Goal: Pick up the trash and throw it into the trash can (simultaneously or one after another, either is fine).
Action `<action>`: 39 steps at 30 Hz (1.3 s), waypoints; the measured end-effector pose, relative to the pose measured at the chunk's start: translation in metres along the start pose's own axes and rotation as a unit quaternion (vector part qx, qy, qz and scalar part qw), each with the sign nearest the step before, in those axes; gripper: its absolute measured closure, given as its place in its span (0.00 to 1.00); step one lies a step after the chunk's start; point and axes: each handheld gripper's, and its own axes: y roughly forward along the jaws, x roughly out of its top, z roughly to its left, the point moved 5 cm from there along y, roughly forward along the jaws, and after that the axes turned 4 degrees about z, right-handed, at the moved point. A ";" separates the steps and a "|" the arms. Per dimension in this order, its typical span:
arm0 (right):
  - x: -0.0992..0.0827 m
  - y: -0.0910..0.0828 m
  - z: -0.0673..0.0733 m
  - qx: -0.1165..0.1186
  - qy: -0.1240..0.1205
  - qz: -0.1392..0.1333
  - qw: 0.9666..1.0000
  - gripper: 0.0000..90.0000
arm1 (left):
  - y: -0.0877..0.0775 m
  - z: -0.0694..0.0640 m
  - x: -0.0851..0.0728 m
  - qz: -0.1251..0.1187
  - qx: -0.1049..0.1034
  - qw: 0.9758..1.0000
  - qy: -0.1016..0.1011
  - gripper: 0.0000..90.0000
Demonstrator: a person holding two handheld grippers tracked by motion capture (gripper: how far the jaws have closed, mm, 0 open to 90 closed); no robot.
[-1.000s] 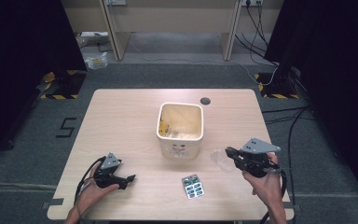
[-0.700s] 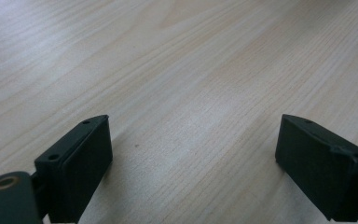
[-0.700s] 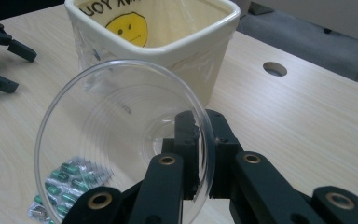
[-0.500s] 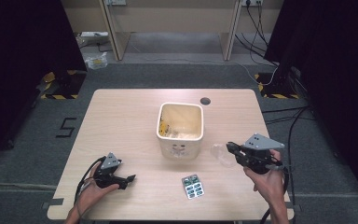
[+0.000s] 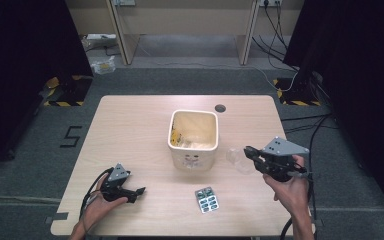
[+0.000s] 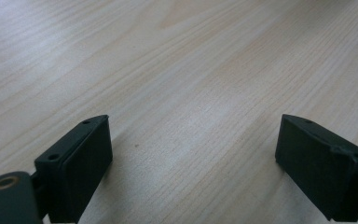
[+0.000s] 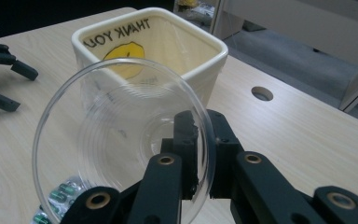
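- The right gripper (image 5: 250, 152) pinches the rim of a clear plastic cup (image 7: 121, 144); its fingers (image 7: 186, 149) are pressed together on the thin wall, one inside the cup and one outside.
- In the high view the cup (image 5: 237, 160) hangs off the tabletop (image 5: 130, 130), just beside the right side of the cream square bin (image 5: 193, 137), apart from it.
- In the right gripper view the cup is tilted on its side, with its open mouth facing the camera and the bin (image 7: 158, 51) behind it.
- The bin bears the words "THANK YOU" and a yellow mark on its inner wall.
- A blister pack of green pills (image 5: 207, 199) lies flat on the tabletop in front of the bin, between the two hands.
- The left gripper (image 5: 139, 192) rests low at the near left of the tabletop, well apart from the bin; its fingers (image 6: 81, 158) are spread wide with bare wood between them.
- A round hole (image 5: 220, 108) sits in the tabletop behind the bin.
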 end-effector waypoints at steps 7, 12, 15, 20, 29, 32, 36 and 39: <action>0.018 -0.001 -0.002 -0.001 -0.006 -0.011 1.000 0.94 | 0.000 0.000 0.000 0.000 0.000 1.000 0.000 0.11; 0.029 0.000 -0.001 -0.002 -0.014 -0.014 1.000 0.94 | 0.000 0.000 0.000 0.000 0.000 1.000 0.000 0.11; 0.038 0.002 0.002 0.001 -0.021 -0.020 1.000 0.94 | 0.000 0.000 0.000 0.000 0.000 1.000 0.000 0.11; 0.053 0.008 0.009 0.008 -0.032 -0.022 0.999 0.93 | 0.000 0.000 0.000 0.000 0.000 1.000 0.000 0.11; 0.069 0.020 0.016 0.015 -0.043 -0.022 0.999 0.93 | 0.000 0.000 0.000 0.000 0.000 1.000 0.000 0.11; 0.076 0.026 0.019 0.020 -0.049 -0.021 0.998 0.93 | 0.000 0.000 0.000 0.000 0.000 1.000 0.000 0.11; 0.081 0.031 0.022 0.023 -0.052 -0.021 0.998 0.93 | 0.000 0.000 0.000 0.000 0.000 1.000 0.000 0.11; 0.087 0.037 0.023 0.025 -0.056 -0.018 0.998 0.93 | 0.000 0.000 0.000 0.001 0.000 1.000 0.000 0.11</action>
